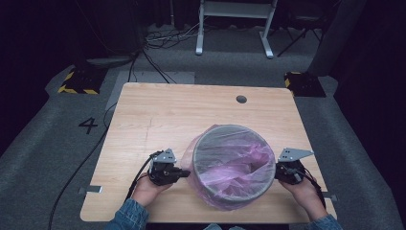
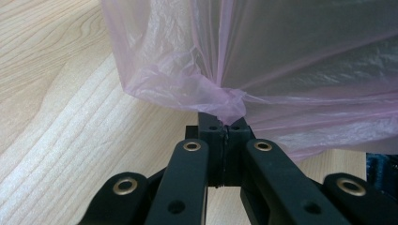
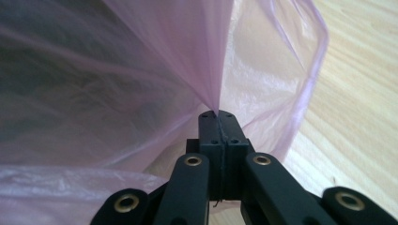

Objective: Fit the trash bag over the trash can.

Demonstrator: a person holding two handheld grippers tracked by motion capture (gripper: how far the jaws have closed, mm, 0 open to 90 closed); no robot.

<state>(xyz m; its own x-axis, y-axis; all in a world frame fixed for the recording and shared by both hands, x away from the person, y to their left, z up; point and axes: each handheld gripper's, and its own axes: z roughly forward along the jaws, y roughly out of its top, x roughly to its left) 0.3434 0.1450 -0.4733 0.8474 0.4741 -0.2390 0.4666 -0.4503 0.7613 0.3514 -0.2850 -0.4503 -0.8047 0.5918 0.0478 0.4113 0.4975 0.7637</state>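
While a person sat at the six o'clock edge of a wooden table (image 1: 158,110), one round grey bin (image 1: 233,199) stood on it slightly toward four o'clock of centre, lined with one thin pink bag (image 1: 239,165). The bag's film was stretched over the bin's rim and draped down its outer wall.

Two grippers flanked the bin. The left gripper (image 1: 184,173) sat at the bin's nine o'clock side, its jaws pressed together on a bunched pinch of the bag (image 2: 225,105). The right gripper (image 1: 276,172) sat at the three o'clock side, its jaws likewise clamped on a drawn-up fold of bag (image 3: 213,93). In both gripper views the film fanned out taut from the closed jaw tips.

Two hands held the grippers, each reaching in from six o'clock in a denim sleeve. One small dark hole (image 1: 241,99) marked the table near its twelve o'clock edge.

Judging from this, the main risk was tearing: the film looked very thin, and each pinch held only a little of it, so a hard or uneven pull could rip it at the jaws. A weak pinch could instead slip free and let the bag spring back over the rim. Pulling harder on one side might also tip or slide the light bin.
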